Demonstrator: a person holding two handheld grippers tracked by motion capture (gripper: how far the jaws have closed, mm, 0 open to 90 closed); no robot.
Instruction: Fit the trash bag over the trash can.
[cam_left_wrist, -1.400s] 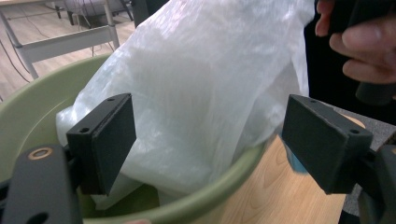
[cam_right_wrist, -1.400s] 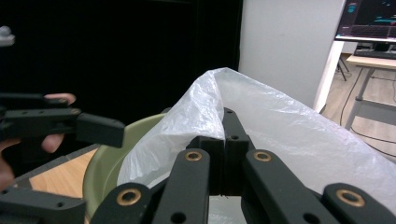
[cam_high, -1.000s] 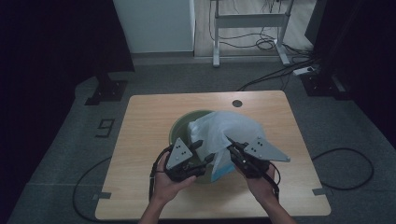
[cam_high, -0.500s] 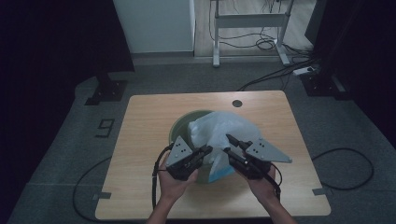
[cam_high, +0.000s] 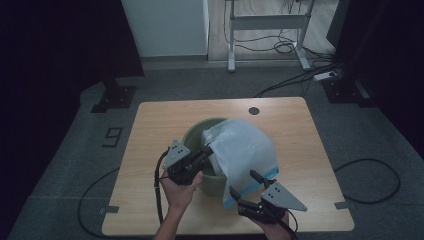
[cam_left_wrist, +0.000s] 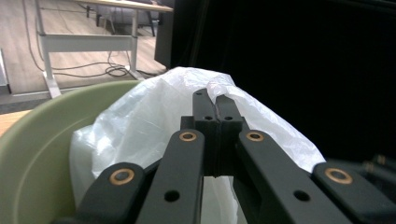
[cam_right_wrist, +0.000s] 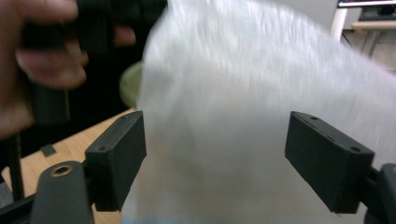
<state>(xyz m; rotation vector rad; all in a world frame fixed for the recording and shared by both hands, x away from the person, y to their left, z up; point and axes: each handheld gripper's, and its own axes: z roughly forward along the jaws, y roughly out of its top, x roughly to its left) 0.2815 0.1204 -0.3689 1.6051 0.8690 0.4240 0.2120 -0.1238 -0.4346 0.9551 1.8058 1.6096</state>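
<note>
A pale green bucket (cam_high: 196, 133) stands mid-table with a white plastic bag (cam_high: 245, 150) draped over its right side; the bag's lower edge carries a blue strip. My left gripper (cam_high: 209, 149) sits at the bucket's near-left rim. In the left gripper view this gripper (cam_left_wrist: 216, 100) is shut on a fold of the bag (cam_left_wrist: 149, 112) above the bucket's rim (cam_left_wrist: 42, 140). My right gripper (cam_high: 245, 184) is near the table's front edge, just below the bag's hanging edge. In the right gripper view, that gripper (cam_right_wrist: 212, 158) is open, with the blurred bag (cam_right_wrist: 233, 84) ahead of its jaws.
The wooden table (cam_high: 155, 125) has a dark round hole (cam_high: 254, 110) near its far edge. Cables (cam_high: 370, 170) trail on the grey floor, and a metal desk frame (cam_high: 265, 30) stands beyond. The left hand (cam_right_wrist: 42, 60) appears in the right gripper view.
My right gripper has drawn back from the bag toward the table's front edge, and the bag now hangs lower on the right. The left gripper shifted slightly up and right, holding the bag.
</note>
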